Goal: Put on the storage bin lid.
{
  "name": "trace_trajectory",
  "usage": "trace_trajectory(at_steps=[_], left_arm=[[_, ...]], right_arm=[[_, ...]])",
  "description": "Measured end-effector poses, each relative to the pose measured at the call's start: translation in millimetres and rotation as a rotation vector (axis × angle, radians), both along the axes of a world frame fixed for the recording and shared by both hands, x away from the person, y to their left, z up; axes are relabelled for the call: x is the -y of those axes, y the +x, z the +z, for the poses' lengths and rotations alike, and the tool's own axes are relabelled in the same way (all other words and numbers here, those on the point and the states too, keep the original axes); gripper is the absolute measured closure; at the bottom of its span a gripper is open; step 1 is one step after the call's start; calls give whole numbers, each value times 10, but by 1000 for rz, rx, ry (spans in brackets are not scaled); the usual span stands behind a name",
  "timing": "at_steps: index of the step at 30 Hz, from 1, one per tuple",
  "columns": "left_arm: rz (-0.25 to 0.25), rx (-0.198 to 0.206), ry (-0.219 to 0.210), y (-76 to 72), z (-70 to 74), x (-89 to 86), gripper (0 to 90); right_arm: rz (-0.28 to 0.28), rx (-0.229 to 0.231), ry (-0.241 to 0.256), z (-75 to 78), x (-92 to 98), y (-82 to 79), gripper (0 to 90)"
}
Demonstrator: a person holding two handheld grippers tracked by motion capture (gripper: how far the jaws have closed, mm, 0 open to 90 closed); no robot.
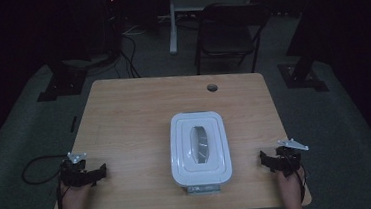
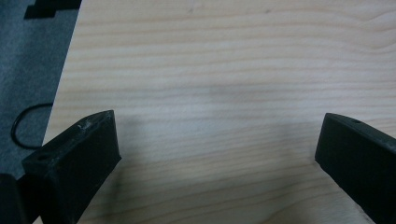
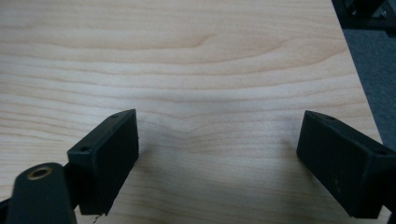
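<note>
While both sit wide-jawed at table point(image 1: 123, 109) edges, left gripper point(image 1: 84, 174) and right gripper point(image 1: 276, 160) flank the white container point(image 1: 199, 148).

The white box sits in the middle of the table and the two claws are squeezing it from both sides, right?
Not quite. The white box does sit mid-table, but the high view shows the left claw and right claw resting apart from it near the table edges, both open with nothing between their jaws.
</note>
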State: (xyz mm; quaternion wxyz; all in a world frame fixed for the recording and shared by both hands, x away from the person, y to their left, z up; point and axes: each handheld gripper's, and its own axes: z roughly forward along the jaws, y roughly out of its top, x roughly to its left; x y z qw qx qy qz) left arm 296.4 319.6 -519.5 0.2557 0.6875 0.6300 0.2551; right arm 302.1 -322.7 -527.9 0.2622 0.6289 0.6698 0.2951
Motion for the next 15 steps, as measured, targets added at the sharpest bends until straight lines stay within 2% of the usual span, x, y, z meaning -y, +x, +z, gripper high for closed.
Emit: trace_trajectory(at_steps=[5, 12, 15], left_arm=[[27, -9, -8, 11, -21, -37, 6], [18, 12, -18, -1, -43, -18, 6], [43, 13, -19, -4, -44, -26, 6]], right_arm=[[-9, -2, -8, -1, -5, 3, 125], [-9, -3, -7, -2, -4, 4, 125], [-9, -4, -5, -2, -3, 4, 125]])
